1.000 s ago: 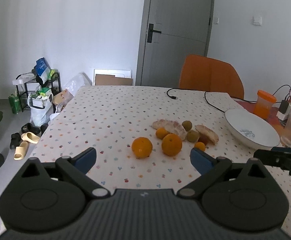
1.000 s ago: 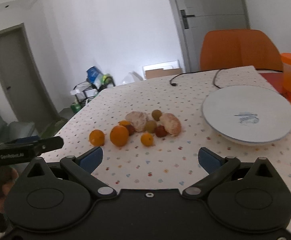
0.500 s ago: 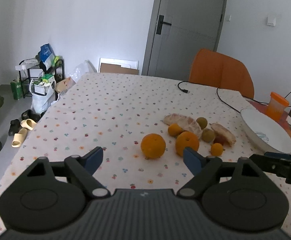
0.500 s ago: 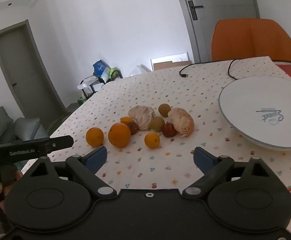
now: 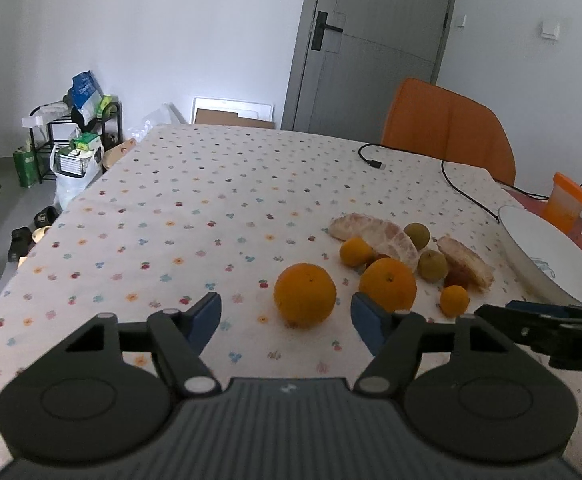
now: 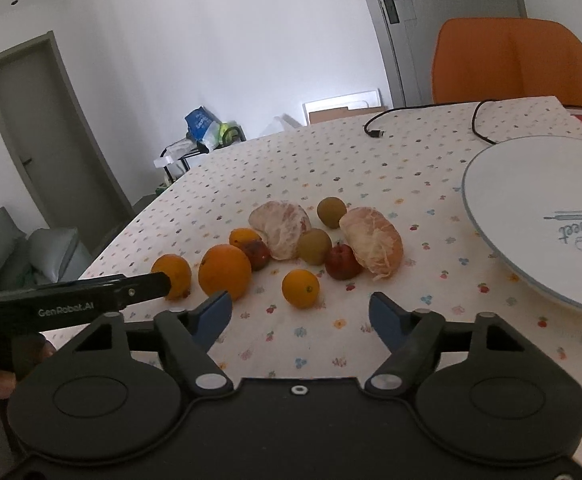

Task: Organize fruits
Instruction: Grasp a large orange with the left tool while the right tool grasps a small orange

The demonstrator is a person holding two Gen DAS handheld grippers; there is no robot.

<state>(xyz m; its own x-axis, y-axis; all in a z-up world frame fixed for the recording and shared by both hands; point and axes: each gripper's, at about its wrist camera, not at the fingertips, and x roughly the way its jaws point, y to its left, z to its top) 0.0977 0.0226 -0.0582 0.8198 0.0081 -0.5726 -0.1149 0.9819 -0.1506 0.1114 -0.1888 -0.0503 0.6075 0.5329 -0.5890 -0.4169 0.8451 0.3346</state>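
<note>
Nothing sorted yet: left gripper point(image 5: 286, 314) and right gripper point(image 6: 300, 314) both spread and empty near the table's point(image 5: 195, 200) front edge, fruits point(image 6: 287, 240) all loose mid-table, white plate point(image 6: 487, 216) bare at the right edge, every piece left.

Table point(image 5: 219, 184) covered by a white cloth printed with small coloured flowers. Lying on it: a cluster of fruit comprising two large oranges point(image 5: 305, 294), three small oranges point(image 6: 300, 288), two peeled citrus halves point(image 6: 372, 242), two green-brown round fruits point(image 6: 331, 211) and two dark red fruits point(image 6: 341, 267); a white plate point(image 6: 531, 184) lettered "Sweet", beside the cluster; a black cable point(image 5: 407, 160) at the far edge.
</note>
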